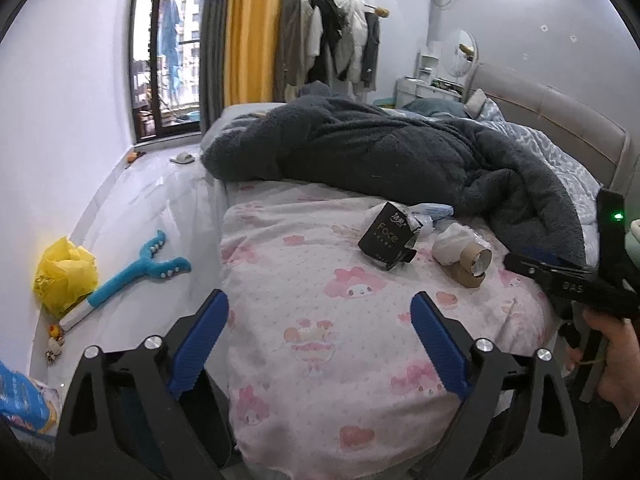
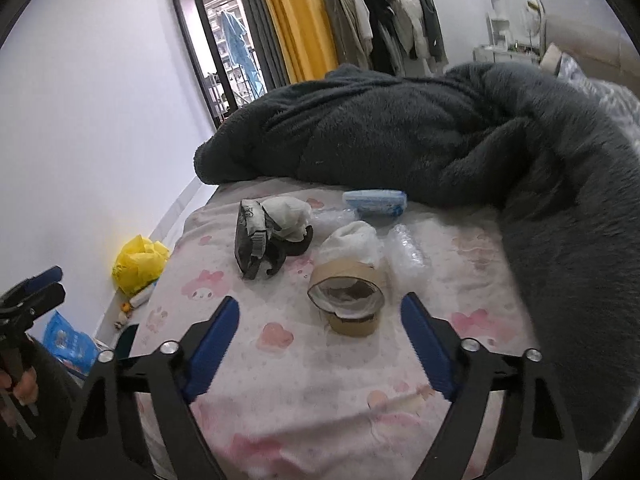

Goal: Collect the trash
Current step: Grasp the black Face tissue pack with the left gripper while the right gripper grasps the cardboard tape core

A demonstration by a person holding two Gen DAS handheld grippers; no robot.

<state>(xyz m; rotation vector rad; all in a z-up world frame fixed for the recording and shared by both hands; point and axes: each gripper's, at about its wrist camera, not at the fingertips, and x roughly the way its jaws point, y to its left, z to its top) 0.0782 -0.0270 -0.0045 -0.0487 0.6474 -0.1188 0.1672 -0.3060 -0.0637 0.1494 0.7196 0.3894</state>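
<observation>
trash heaped mid-bed, both grippers spread wide and empty

the right gripper (image 2: pixel 320 328) hangs just near of the brown tape rolls (image 2: pixel 345 304), its blue fingers parted with nothing between them; the left gripper (image 1: pixel 320 320) is likewise spread over the pink sheet (image 1: pixel 304 360), well short of the pile. the rolls look light and stiff, best pinched across a cardboard wall. the torn black packet (image 2: pixel 250 240), crumpled white tissue (image 2: pixel 290 216), clear plastic wrap (image 2: pixel 406 246) and blue packet (image 2: pixel 374 202) to the far side seem soft, crushable, the wrap probably slippery. a yellow bag (image 2: pixel 138 264) sits on the floor, left.
</observation>
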